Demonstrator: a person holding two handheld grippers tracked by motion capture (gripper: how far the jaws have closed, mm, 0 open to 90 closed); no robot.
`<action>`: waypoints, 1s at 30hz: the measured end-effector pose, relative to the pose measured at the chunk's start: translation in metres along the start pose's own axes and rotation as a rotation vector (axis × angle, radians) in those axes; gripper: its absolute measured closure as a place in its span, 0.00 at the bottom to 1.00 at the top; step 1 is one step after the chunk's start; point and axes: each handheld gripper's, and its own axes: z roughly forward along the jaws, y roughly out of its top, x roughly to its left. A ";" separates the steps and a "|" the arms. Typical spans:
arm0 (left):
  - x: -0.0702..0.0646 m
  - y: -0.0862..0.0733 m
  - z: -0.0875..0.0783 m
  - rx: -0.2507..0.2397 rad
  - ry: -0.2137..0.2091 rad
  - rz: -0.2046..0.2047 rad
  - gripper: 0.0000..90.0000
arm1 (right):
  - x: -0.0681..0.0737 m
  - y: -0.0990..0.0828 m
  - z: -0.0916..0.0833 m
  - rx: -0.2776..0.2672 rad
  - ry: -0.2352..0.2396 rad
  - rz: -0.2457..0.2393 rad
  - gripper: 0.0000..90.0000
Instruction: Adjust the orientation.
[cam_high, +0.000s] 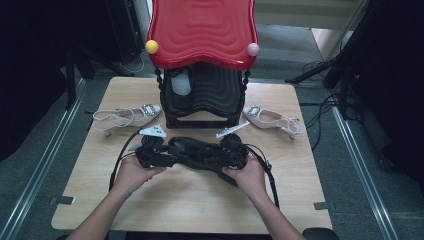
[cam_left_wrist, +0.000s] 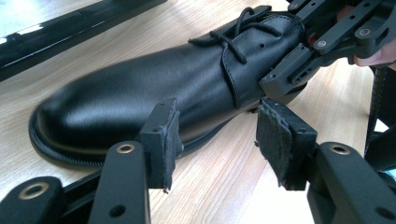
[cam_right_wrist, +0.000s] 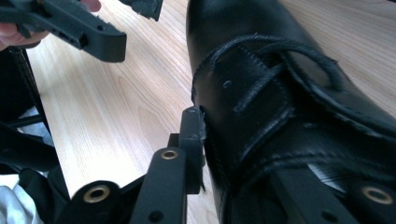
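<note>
While the glossy black leather lace-up shoe (cam_high: 197, 151) is lying flat on the light wooden table (cam_high: 190, 200), the right gripper (cam_right_wrist: 238, 154) is straddling its ankle end, one pad touching leather. The left gripper (cam_left_wrist: 217, 140) is sitting spread just short of its sole, pinching nothing.

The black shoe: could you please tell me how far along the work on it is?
Done: the black shoe lies on the table. In hand: the right gripper straddles its ankle, grip uncertain; the left gripper stands open beside it. Left: it and both white heels are off the rack.
</note>
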 end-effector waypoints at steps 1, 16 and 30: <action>0.000 0.000 0.000 -0.001 -0.001 0.000 0.58 | 0.000 -0.001 0.000 0.002 0.003 -0.002 0.81; -0.004 0.003 -0.001 -0.011 -0.001 0.003 0.90 | -0.014 -0.015 -0.048 -0.069 0.045 -0.010 0.85; -0.017 -0.003 0.016 -0.002 0.003 0.015 1.00 | -0.059 -0.018 -0.073 -0.158 -0.047 -0.019 1.00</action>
